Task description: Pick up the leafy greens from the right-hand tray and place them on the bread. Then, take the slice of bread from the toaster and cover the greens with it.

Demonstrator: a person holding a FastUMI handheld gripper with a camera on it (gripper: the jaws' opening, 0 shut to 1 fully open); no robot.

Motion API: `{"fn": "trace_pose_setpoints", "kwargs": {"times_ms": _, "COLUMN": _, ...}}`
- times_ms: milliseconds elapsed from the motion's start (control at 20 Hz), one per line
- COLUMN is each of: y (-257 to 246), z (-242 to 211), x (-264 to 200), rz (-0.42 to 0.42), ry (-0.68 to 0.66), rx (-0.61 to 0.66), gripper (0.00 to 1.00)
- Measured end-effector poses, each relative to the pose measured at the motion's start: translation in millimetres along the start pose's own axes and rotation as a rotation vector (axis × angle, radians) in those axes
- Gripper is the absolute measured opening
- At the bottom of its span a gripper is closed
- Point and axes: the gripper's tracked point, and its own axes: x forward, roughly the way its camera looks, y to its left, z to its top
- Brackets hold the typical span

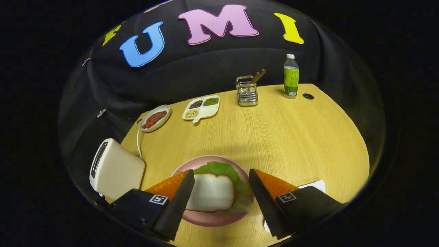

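Hand-held gripper (222,178) open, bread (212,192) on greens (223,168)

The plate (205,219) sits on the counter (291,137) between the spread fingers (178,199) of the hand-held gripper (221,192). A slice of bread (212,192) lies on the leafy greens (223,168) on it. The toaster (115,169) stands left of the plate. A bottle (291,77) stands far behind.

Even overhead light, fisheye-bent edges, sharp focus

no readable text, bottle (291,77) label too small
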Motion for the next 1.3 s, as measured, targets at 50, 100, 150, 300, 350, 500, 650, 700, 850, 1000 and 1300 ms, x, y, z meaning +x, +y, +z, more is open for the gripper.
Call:
{"fn": "trace_pose_setpoints", "kwargs": {"times_ms": 50, "y": 2, "z": 8, "x": -9, "rz": 0.005, "ry": -0.024, "rx": -0.004, "gripper": 0.99}}
{"fn": "trace_pose_setpoints", "kwargs": {"times_ms": 100, "y": 4, "z": 16, "x": -18, "rz": 0.009, "ry": -0.045, "rx": -0.007, "gripper": 0.99}}
{"fn": "trace_pose_setpoints", "kwargs": {"times_ms": 150, "y": 6, "z": 25, "x": -28, "rz": 0.017, "ry": -0.070, "rx": -0.007, "gripper": 0.99}}
{"fn": "trace_pose_setpoints", "kwargs": {"times_ms": 300, "y": 11, "z": 53, "x": -58, "rz": 0.038, "ry": -0.142, "rx": -0.043, "gripper": 0.99}}
{"fn": "trace_pose_setpoints", "kwargs": {"times_ms": 350, "y": 11, "z": 62, "x": -68, "rz": 0.041, "ry": -0.165, "rx": -0.061, "gripper": 0.99}}
{"fn": "trace_pose_setpoints", "kwargs": {"times_ms": 500, "y": 17, "z": 87, "x": -100, "rz": 0.054, "ry": -0.238, "rx": -0.098, "gripper": 0.99}}
{"fn": "trace_pose_setpoints", "kwargs": {"times_ms": 650, "y": 24, "z": 104, "x": -130, "rz": 0.072, "ry": -0.293, "rx": -0.111, "gripper": 0.99}}
{"fn": "trace_pose_setpoints", "kwargs": {"times_ms": 700, "y": 26, "z": 109, "x": -139, "rz": 0.076, "ry": -0.308, "rx": -0.116, "gripper": 0.99}}
{"fn": "trace_pose_setpoints", "kwargs": {"times_ms": 850, "y": 30, "z": 121, "x": -164, "rz": 0.076, "ry": -0.356, "rx": -0.148, "gripper": 0.99}}
{"fn": "trace_pose_setpoints", "kwargs": {"times_ms": 1000, "y": 34, "z": 129, "x": -186, "rz": 0.071, "ry": -0.398, "rx": -0.196, "gripper": 0.99}}
{"fn": "trace_pose_setpoints", "kwargs": {"times_ms": 1300, "y": 32, "z": 121, "x": -219, "rz": 0.023, "ry": -0.462, "rx": -0.243, "gripper": 0.99}}
